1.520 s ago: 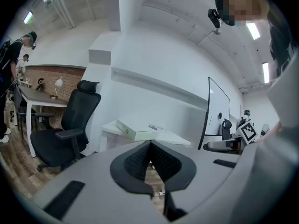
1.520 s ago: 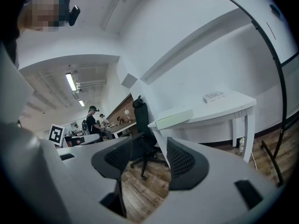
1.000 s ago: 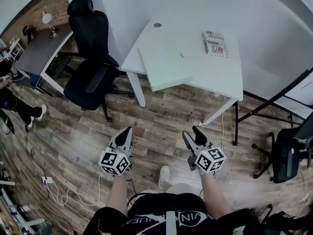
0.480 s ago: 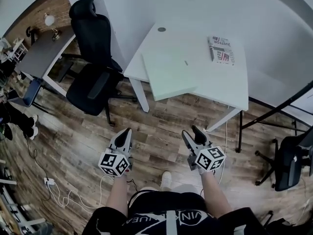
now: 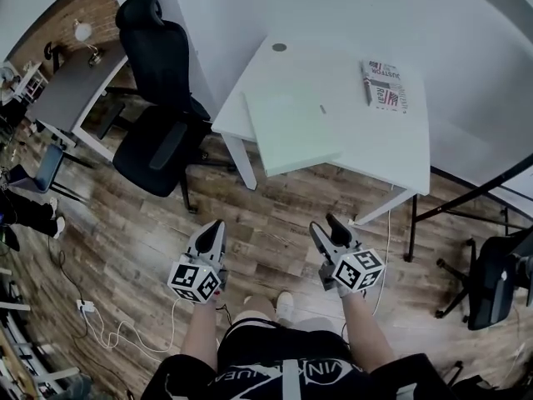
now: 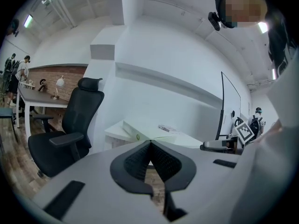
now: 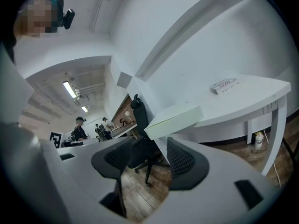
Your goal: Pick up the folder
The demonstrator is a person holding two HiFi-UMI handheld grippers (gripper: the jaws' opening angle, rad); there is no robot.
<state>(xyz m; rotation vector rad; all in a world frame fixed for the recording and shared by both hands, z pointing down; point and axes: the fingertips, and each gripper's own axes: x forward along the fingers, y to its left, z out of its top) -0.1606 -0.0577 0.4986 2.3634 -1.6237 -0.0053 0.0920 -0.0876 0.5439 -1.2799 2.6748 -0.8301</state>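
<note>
Two tools, both well apart from the folder (image 5: 291, 128). It lies on the white worktop (image 5: 375, 144), with its near side sticking out past the edge. My left tool (image 5: 217, 224) is closed tight with nothing in it. My right tool (image 5: 332, 221) is partly open and holds nothing too. I see only floor and a chair (image 5: 158, 98) through the gap.

What could go wrong, I think:
- If I bump the part that sticks out, the folder may tip and fall to the floor.
- If I forget to open the left tool, it will just push the folder away.
- The chair stands just beside the worktop on the left, so my left arm could knock it.
- The folder looks wide and flat, so a pinch at one edge may let it droop or slip.

Hard to see:
- I cannot tell if the folder has papers inside.
- Its underside is hidden.
- The print on the booklet (image 5: 385, 85) is too small to read.
- In the left gripper view, my closed tool covers part of the folder.
</note>
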